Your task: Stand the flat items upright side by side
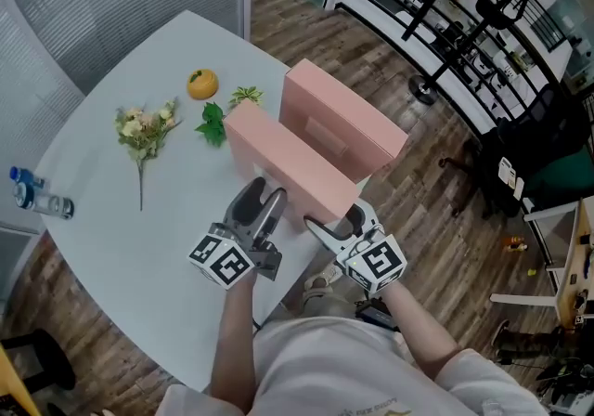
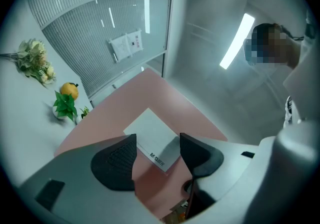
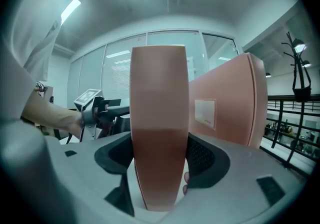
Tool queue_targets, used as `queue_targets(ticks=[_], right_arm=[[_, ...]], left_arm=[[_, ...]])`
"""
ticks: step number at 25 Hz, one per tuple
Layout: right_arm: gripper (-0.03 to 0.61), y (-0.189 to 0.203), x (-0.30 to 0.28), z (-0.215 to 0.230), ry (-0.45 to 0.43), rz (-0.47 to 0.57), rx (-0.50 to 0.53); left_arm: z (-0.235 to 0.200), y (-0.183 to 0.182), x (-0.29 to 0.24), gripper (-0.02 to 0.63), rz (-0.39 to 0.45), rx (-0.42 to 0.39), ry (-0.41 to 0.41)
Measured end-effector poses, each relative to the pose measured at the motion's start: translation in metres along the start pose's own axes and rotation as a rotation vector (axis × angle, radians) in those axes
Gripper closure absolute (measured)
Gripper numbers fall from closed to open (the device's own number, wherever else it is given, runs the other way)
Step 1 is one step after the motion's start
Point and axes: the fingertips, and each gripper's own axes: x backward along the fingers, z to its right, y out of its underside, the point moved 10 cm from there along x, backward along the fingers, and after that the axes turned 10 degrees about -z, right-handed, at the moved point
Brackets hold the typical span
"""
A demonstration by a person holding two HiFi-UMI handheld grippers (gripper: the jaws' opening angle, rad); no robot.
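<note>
1. While my right gripper clamps the near pink box, it stands upright beside the far pink box at the table's right edge.
2. My left gripper gapes, holding nothing (only releasing remains, I judge).

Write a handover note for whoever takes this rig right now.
Right gripper: shut on the end of the near pink box.
Left gripper: jaws apart, at that box's labelled face; contact unclear.
Both boxes stand on edge on the table, with the far pink box alongside and a gap between them.
Left to do: probably check the near one stands alone, then release.
</note>
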Motion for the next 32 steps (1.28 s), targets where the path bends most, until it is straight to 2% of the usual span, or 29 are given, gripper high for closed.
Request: queue_targets(ticks=[6, 10, 14, 28, 32], right_arm=[[0.267, 0.001, -0.001, 0.002, -0.026, 0.004, 0.002], [0.267, -0.001, -0.002, 0.002, -0.022, -0.023, 0.005], [0.258, -0.001, 0.0, 0.004, -0.003, -0.021, 0.015], [0.255, 0.016, 0.011, 0.008, -0.027, -0.001, -0.098], [0.258, 0.019, 0.016, 0.008, -0.024, -0.002, -0.099]], left_arm=[[-0.005, 0.005, -0.001, 0.354, -0.021, 0.014, -0.002], [-0.01, 0.005, 0.0, 0.354, -0.033, -0.007, 0.001], [-0.013, 0.007, -0.001, 0.353, -0.039, 0.008, -0.004], [-0.021, 0.012, -0.002, 0.354, -0.035, 0.044, -0.003], [-0.021, 0.013, -0.002, 0.354, -0.036, 0.055, -0.007]])
